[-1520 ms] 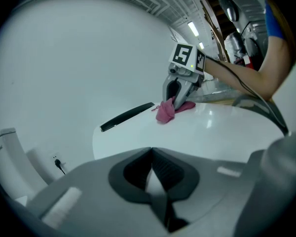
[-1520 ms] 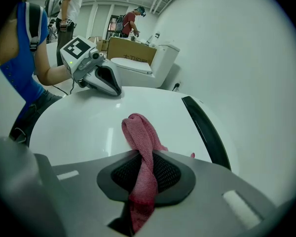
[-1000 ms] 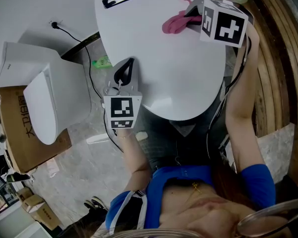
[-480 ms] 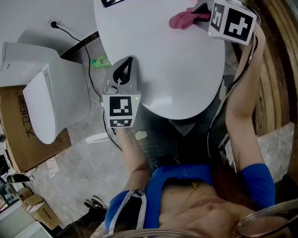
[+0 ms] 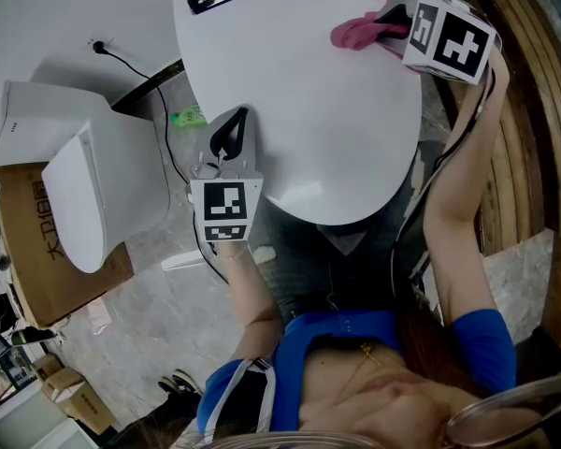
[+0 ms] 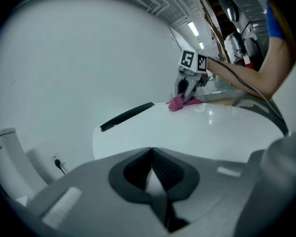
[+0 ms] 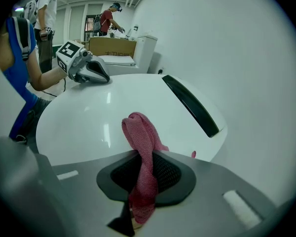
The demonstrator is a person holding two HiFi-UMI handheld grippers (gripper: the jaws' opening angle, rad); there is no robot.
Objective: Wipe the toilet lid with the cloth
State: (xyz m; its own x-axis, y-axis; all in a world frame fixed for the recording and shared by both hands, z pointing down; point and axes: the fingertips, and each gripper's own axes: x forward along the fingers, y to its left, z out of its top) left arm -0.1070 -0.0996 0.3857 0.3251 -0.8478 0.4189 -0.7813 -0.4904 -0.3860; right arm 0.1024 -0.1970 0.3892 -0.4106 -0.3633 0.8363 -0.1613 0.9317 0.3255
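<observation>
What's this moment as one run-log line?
right claw: shut on pink cloth | pink cloth: on toilet lid | left claw: shut, empty

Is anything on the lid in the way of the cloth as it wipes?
Only the left gripper, shut and empty, sits at the lid's left edge. Nothing else shows on the lid ahead of the cloth, which the right gripper holds at the far right.

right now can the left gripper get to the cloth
Probably yes: only bare lid lies between the left gripper and the cloth. But its jaws are shut, and the right gripper holds the cloth clamped.
</observation>
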